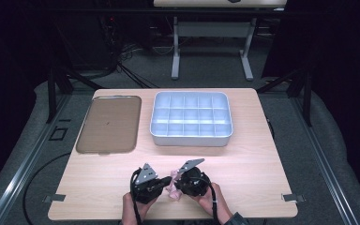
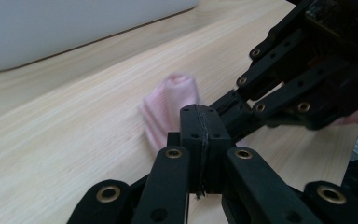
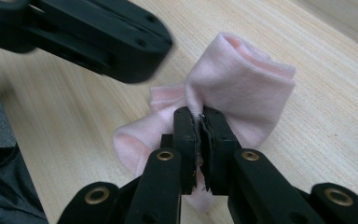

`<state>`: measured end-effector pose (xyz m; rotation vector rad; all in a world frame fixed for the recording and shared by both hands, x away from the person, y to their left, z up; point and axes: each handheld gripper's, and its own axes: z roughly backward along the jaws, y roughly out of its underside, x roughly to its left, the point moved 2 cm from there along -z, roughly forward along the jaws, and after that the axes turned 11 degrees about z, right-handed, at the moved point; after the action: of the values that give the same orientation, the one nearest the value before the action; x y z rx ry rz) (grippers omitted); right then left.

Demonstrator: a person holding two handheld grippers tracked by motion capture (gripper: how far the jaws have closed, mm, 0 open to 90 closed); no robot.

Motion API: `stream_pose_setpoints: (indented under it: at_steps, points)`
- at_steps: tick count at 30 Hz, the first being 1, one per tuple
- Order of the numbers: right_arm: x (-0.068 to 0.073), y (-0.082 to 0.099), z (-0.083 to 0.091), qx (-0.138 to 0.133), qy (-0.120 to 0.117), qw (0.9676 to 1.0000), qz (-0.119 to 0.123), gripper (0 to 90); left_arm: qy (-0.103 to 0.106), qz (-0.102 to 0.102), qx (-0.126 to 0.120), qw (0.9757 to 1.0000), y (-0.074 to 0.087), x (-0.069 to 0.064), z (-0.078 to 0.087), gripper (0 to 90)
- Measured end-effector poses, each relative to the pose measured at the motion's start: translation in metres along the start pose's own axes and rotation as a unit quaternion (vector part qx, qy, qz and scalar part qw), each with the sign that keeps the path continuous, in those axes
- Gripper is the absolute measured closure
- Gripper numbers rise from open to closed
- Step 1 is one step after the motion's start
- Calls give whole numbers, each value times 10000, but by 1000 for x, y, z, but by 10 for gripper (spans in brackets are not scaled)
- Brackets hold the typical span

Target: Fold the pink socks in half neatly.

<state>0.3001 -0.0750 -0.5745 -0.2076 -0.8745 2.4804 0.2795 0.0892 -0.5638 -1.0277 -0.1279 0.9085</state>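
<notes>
Right gripper view: R gripper (image 3: 199, 123) pinching sock (image 3: 242, 88).

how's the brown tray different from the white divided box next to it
The brown tray is flat, shallow and undivided; the white box has taller walls and a grid of compartments. The tray lies at the table's left, the box nearer the middle. Both are rounded rectangles with nothing visible in them, lying beyond the two claws.
</notes>
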Motion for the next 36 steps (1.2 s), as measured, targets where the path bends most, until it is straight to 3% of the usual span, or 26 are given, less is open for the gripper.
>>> stream_pose_setpoints:
  at_steps: [4,11,18,22,26,30,36]
  points:
    - [1,0,0,2,7,10000,-3,850,49,-148,78,9998,-10,-3,-15,900]
    - [6,0,0,13,198,9996,210,851,-117,-49,258,9996,-14,12,-29,900]
    - [11,-2,-1,54,398,9983,416,850,-79,108,460,9989,-10,21,-38,900]
    - [10,-2,1,51,346,9986,401,818,-174,50,427,9989,-8,21,-39,900]
    - [11,-2,8,-98,189,9994,273,793,-207,149,437,9987,-8,21,-40,900]
    - [15,-5,15,-146,185,9994,265,794,-279,147,453,9985,-9,20,-40,900]
    - [17,-6,6,-299,-27,9989,373,808,-309,197,456,9983,-8,20,-40,900]
